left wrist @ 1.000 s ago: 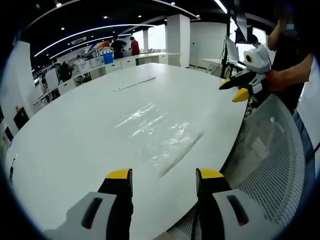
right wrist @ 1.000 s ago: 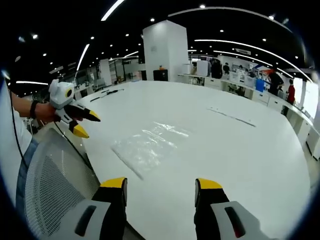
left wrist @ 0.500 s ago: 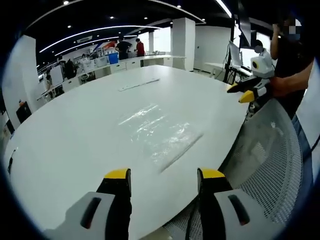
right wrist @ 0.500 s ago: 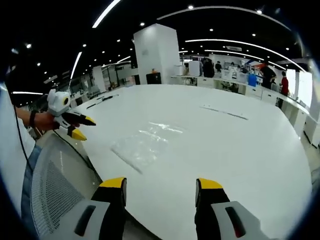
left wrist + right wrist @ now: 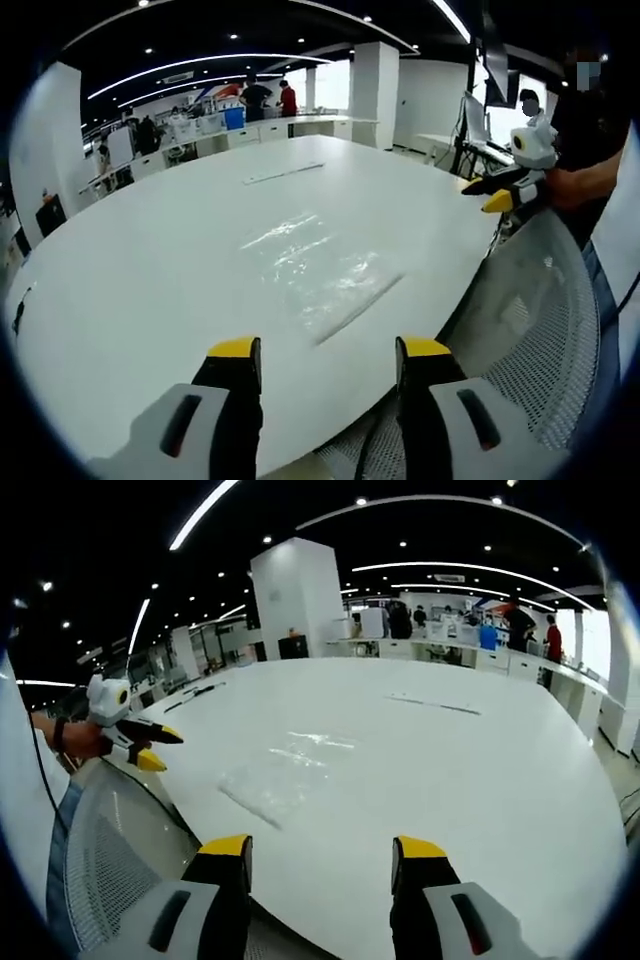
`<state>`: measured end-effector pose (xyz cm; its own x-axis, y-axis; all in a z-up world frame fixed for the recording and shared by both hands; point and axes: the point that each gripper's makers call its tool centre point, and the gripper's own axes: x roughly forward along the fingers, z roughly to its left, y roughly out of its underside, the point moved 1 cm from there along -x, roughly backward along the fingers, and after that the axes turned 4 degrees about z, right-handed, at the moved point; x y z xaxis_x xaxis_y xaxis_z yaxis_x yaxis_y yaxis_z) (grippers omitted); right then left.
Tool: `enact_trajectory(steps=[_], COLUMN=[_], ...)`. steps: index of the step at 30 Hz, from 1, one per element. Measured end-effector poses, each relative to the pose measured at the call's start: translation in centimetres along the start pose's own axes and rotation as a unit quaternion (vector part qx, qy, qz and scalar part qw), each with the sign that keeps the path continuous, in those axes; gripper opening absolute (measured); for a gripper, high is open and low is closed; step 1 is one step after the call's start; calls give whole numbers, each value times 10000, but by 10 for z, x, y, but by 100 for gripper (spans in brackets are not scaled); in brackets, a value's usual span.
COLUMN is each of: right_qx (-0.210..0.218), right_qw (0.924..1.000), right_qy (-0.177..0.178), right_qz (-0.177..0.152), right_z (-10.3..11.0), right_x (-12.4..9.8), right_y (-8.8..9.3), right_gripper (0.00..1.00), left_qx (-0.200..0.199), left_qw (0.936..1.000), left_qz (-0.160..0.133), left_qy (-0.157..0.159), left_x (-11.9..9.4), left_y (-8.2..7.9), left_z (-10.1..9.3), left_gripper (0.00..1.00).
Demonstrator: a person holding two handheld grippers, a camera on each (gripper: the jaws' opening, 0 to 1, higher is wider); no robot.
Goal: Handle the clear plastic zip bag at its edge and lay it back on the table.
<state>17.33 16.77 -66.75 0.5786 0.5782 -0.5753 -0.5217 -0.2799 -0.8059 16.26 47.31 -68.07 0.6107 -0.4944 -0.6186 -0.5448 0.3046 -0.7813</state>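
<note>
**Bag flat on the bench, both tongs empty**

Your left tongs (image 5: 322, 352) stand with the jaws well apart and nothing between them, held over the near edge of the white bench (image 5: 150, 260). The clear plastic zip bag (image 5: 312, 268) lies flat on the bench just ahead of those jaws, its zip edge running slantwise on the side toward your right tongs (image 5: 495, 192). A mesh chair back (image 5: 530, 340) sits to the right of the left tongs, below your right hand.

Your right tongs (image 5: 320, 852) are likewise wide apart and hold nothing. The bag (image 5: 278, 778) lies ahead and slightly left of them, with your left tongs (image 5: 145, 748) farther left, clear of it.
</note>
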Motion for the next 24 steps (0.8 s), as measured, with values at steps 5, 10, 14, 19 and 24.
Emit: enact_trajectory(steps=[5,10,14,19,24], right_qx=[127,194,209,258,239], right_qw=[9999,9998,9998,9997,9997], right_qy=[-14,22,17,39,44], right_qz=[-13,9,2,5,26], right_z=[-1,-3,-3,-2,-1], right_x=[-2,-3,-4,-4,-4], right_y=[2,5,7,8,8], right_gripper=[57,58,58,59,58], left_qx=[11,2,-27,-66,-71], left_qw=[10000,10000,10000,9999,9999], left_qz=[19,49,63,67,109], left_qy=[-54,-50,-48,-65,-42], left_x=[-3,-4,-5,-6,-5], left_y=[3,8,8,10,13], left_z=[0,0,-1,-1,-4], left_gripper=[54,54,54,54,54])
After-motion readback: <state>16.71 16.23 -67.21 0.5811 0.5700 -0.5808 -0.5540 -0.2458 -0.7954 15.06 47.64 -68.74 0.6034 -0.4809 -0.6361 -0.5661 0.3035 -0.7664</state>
